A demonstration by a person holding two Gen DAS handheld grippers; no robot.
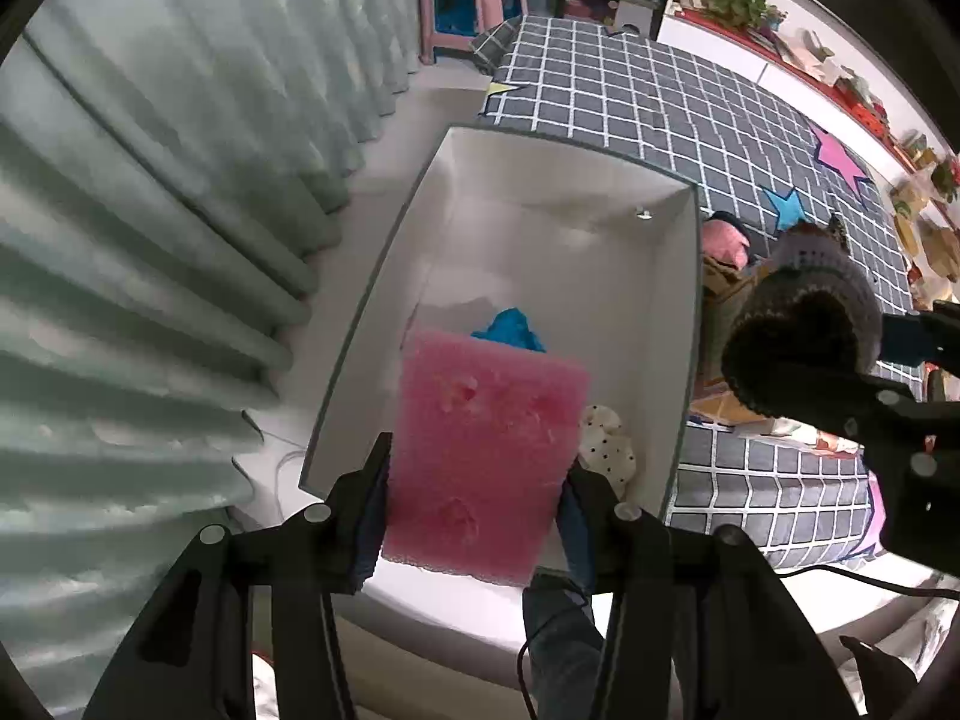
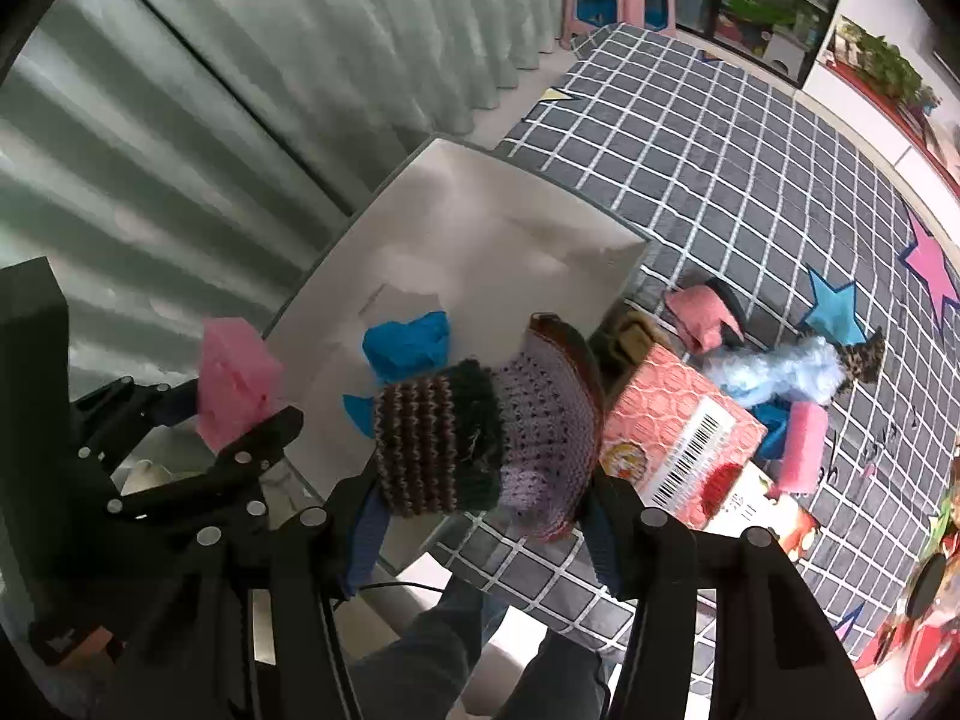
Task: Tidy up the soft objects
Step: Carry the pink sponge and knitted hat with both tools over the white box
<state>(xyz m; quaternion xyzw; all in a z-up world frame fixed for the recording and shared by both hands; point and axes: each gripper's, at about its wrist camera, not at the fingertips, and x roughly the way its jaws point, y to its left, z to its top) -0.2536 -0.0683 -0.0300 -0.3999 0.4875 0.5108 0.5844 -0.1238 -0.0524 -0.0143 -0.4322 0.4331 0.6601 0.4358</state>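
Two grippers hover above my white box (image 1: 384, 276): left gripper (image 1: 474, 480) clamps a pink sponge (image 1: 486, 450), right gripper (image 2: 480, 516) pinches a knitted slipper (image 2: 480, 438).

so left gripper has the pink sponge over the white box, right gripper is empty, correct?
Not quite. The right gripper is shut on a knitted hat, as the right wrist view shows. The left gripper does hold the pink sponge over the white box.

Pink sponge (image 1: 486, 456), knitted hat (image 2: 486, 444), gripper-held.
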